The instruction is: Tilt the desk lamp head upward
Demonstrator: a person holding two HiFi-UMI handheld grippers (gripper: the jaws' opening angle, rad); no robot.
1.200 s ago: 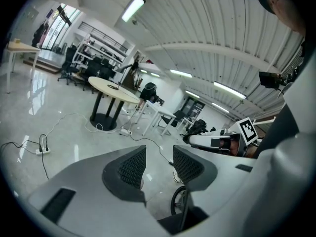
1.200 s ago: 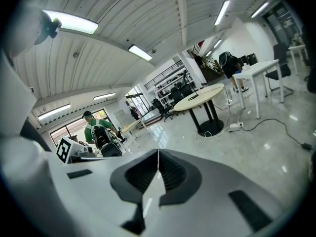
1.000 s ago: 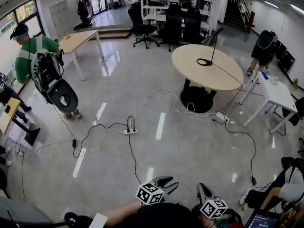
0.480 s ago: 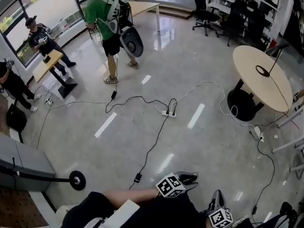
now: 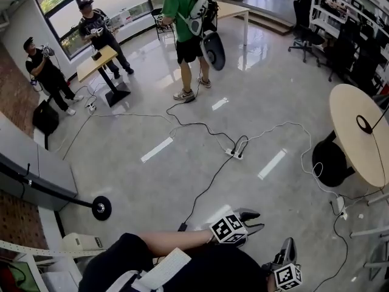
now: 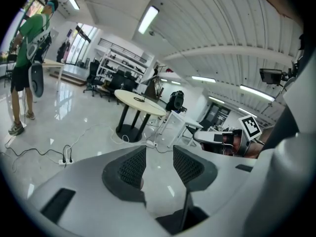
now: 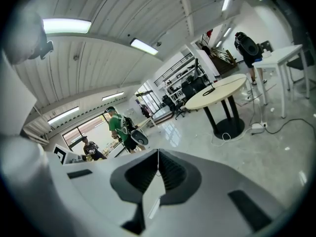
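**Left tongs** (image 5: 259, 220): low in the head view, over bare floor (image 5: 152, 187). The jaws stand apart with a clear gap. Nothing lies between the ribbed pads (image 6: 132, 164), and they touch nothing.

**Right tongs** (image 5: 290, 242): just beside the left, nearer the bottom edge of the head view. The jaws are closed pad against pad, with nothing between them.

**Power strip** (image 5: 236, 154): on the floor ahead of the tongs, with black and white cables running off it.

**Desk lamp** (image 5: 363, 124): its ring-shaped base sits on the round worktop (image 5: 347, 140) at the right edge of the head view, well apart from both tongs. A thin dark arm rises from the base and is cut off by the picture's edge. The head's tilt cannot be made out in any view.

**Person in a green shirt** (image 5: 182, 8): standing at the far side of the floor, back turned.

**Two more people**: standing at a small worktop (image 5: 97, 62) by the windows, far left.
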